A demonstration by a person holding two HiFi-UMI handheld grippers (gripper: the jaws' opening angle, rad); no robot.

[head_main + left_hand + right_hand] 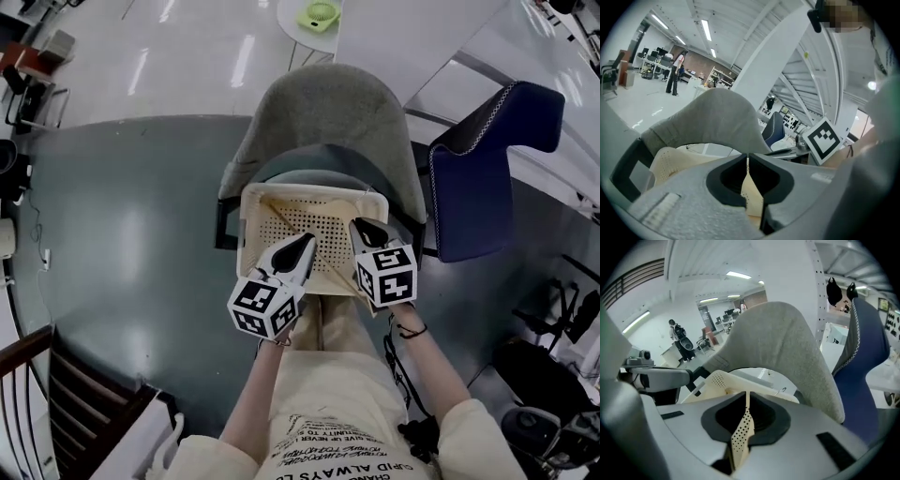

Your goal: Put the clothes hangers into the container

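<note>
A cream perforated basket rests on the seat of a grey chair. A wooden clothes hanger lies inside it along the left and back; its metal hook shows in the right gripper view. My left gripper is shut on the near wall of the basket, and the dotted plastic shows between its jaws. My right gripper is shut on the same near wall of the basket, further right.
A dark blue chair stands close on the right of the grey one. A round white table with a green object is beyond the chair back. A wooden railing runs at the lower left. The person's legs are right below the basket.
</note>
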